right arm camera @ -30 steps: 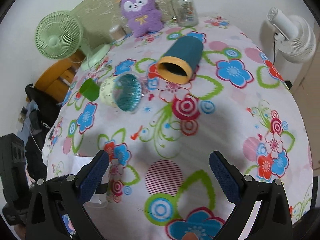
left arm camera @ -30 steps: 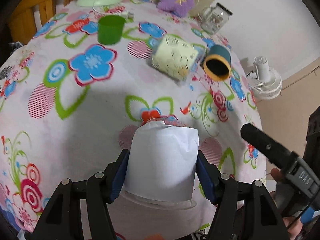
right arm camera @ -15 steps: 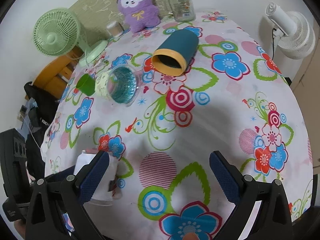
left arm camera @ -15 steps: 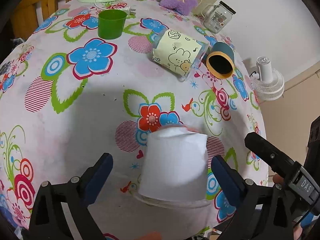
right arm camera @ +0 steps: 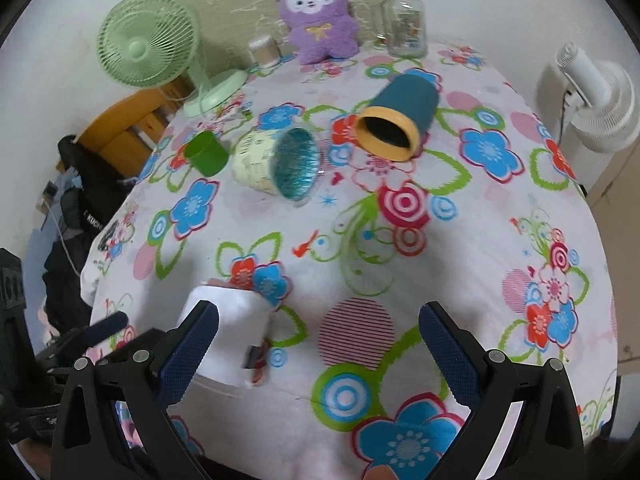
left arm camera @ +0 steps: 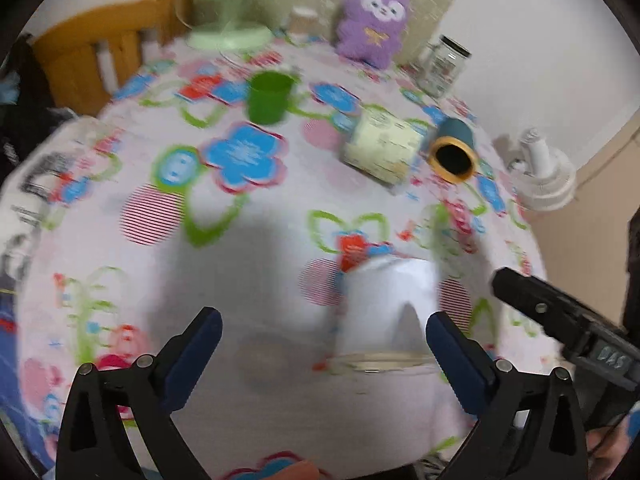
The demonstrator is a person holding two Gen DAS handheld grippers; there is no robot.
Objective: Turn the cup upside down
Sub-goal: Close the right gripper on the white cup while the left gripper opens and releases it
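Observation:
A white cup stands upside down on the floral tablecloth, rim down; it also shows in the right wrist view at lower left. My left gripper is open and empty; the cup sits toward its right finger, not gripped. My right gripper is open and empty above the tablecloth, to the right of the cup. The right gripper's finger shows at the right edge of the blurred left wrist view.
A green cup stands upright. A pale yellow cup and a teal cup with a yellow rim lie on their sides. A green fan, purple plush, glass jar stand at the back. A white fan stands off the right edge.
My left gripper opened, let go of the white cup, and has pulled back and to the left. The cup stays upside down on the cloth. The right gripper barely moved.

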